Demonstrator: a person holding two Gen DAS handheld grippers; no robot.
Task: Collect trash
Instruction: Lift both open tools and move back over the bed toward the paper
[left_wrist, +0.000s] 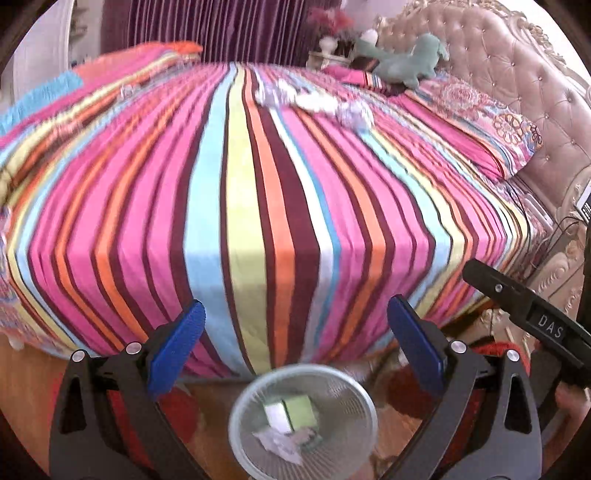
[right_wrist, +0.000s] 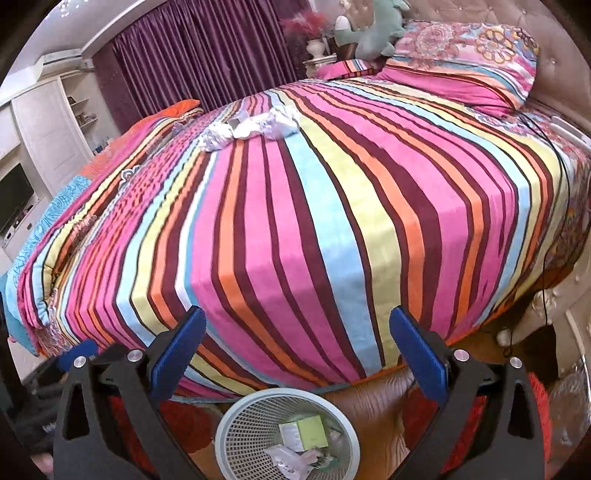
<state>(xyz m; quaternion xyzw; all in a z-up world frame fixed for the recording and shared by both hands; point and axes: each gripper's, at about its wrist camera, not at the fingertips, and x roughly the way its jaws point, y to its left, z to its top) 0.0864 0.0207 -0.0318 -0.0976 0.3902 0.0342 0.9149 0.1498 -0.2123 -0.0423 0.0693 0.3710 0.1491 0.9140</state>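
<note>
Both claws released, empty: left gripper (left_wrist: 295, 343), right gripper (right_wrist: 297, 347). Mesh bin (right_wrist: 236, 421) below (green box (right_wrist: 304, 435) inside); crumpled tissues (right_wrist: 251, 127) on striped bed (right_wrist: 314, 229).

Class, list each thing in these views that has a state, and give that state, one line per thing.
Left tongs: open, empty.
Right tongs: open, empty.
Mesh bin: upright on the floor, partly filled.
Green box: inside the bin.
White crumpled trash: lying on the bed, uncollected.
Striped bedspread: spread flat.

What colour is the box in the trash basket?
Light green box, clearest in the right wrist view.
</note>
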